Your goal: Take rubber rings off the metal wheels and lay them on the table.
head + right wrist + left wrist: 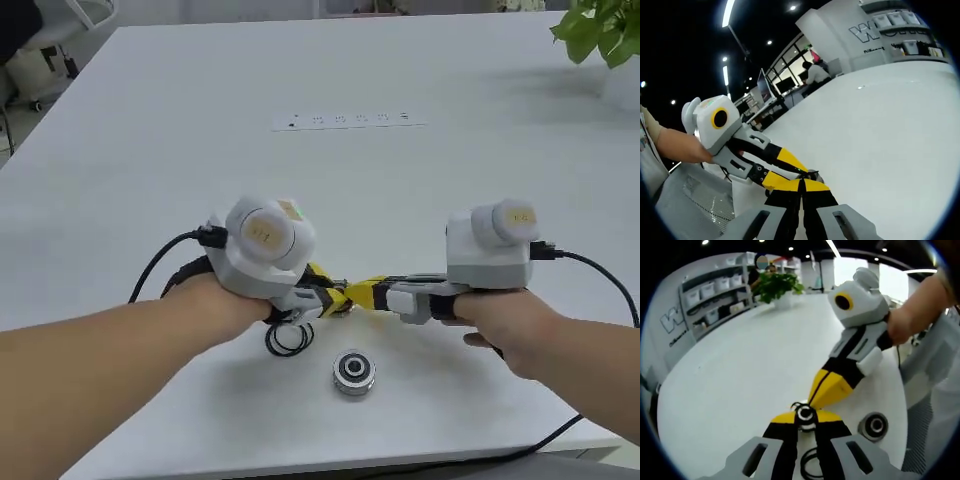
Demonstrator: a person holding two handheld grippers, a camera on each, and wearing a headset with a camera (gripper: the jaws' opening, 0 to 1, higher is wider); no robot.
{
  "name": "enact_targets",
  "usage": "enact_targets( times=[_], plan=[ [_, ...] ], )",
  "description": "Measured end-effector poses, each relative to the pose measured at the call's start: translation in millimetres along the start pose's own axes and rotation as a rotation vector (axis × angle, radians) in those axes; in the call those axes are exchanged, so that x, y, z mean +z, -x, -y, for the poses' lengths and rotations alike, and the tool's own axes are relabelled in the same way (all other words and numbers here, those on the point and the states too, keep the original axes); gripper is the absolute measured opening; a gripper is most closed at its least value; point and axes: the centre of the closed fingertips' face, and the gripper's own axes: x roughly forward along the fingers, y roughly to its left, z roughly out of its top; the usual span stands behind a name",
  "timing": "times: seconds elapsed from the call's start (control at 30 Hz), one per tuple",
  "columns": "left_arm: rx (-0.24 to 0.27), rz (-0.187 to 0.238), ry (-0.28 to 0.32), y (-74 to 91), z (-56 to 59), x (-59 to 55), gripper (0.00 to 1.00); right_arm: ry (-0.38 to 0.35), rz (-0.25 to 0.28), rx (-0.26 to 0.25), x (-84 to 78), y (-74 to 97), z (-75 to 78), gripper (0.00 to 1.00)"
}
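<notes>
Left gripper view shows the left gripper (805,421) closed down on a small metal wheel (805,413), clamped between its yellow tips just above the white counter (740,380). The right gripper (816,399) comes in from the upper right, its jaws drawn almost together into a narrow point that touches the top of the held wheel. A small black loop sits at the contact, but it is too small to tell whether the tips actually pinch the rubber. In the right gripper view its jaws lie side by side with only a thin line between them. In the head view, a second wheel (354,370) rests on the counter toward the near edge. Near it, a few loose black rubber rings (288,340) lie overlapped under the left gripper.
</notes>
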Motion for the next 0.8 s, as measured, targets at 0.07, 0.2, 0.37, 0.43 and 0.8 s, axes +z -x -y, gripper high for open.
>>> enact_targets(
  times=[0.07,0.2,0.37,0.43,0.8],
  plan=[
    [-0.001,0.002,0.001,0.1,0.3,-0.1,0.12,0.008,-0.003,0.007,1.2,-0.1,-4.4,0.00],
    [-0.002,0.001,0.001,-0.1,-0.2,0.0,0.12,0.007,-0.007,0.010,0.4,-0.4,-4.0,0.00],
    [-0.006,0.005,0.001,-0.2,-0.3,0.3,0.13,-0.002,-0.016,-0.022,-2.4,2.7,6.2,0.00],
    [-0.007,0.005,-0.002,-0.3,-0.3,0.4,0.13,-0.012,-0.017,-0.034,-3.3,4.8,10.0,0.00],
    [-0.014,0.004,-0.006,1.9,-0.1,2.3,0.15,-0.034,-0.014,-0.034,-1.2,7.0,9.3,0.00]
  ],
)
